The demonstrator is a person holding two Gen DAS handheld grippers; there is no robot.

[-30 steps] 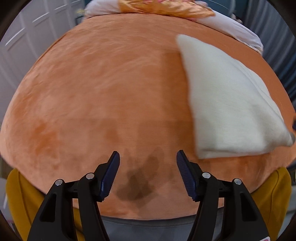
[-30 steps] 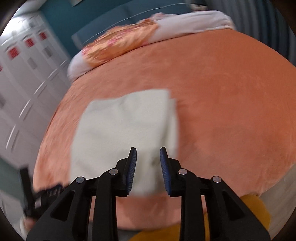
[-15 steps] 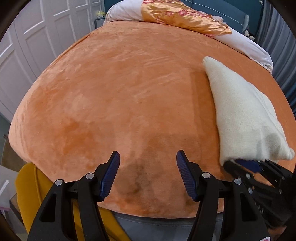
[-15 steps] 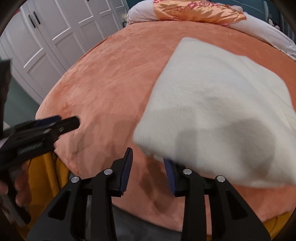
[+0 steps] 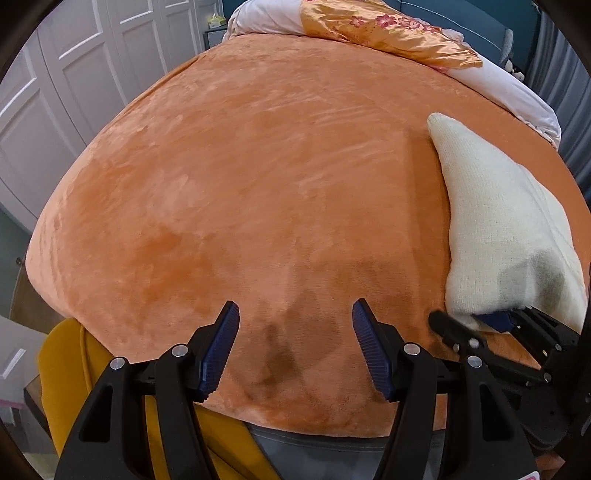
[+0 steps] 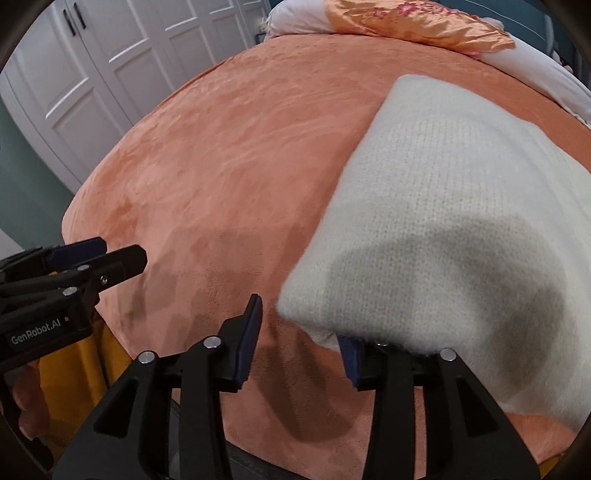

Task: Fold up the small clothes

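Note:
A folded cream knit garment (image 6: 454, 206) lies on the orange bedspread (image 6: 229, 147), on the right side; it also shows in the left wrist view (image 5: 495, 221). My right gripper (image 6: 303, 332) is open at the garment's near left corner, and the cloth drapes over its right finger. It also shows in the left wrist view (image 5: 491, 325) at that corner. My left gripper (image 5: 293, 343) is open and empty over bare bedspread near the front edge, left of the garment; it shows in the right wrist view (image 6: 96, 254) too.
An orange floral pillow (image 5: 384, 29) and white bedding (image 5: 517, 99) lie at the head of the bed. White closet doors (image 6: 110, 62) stand to the left. A yellow cloth (image 5: 66, 369) hangs below the bed's front edge.
My right gripper has opened wider and come to the garment's near left corner. The left gripper has stayed open and drawn back, so more of the bed shows.

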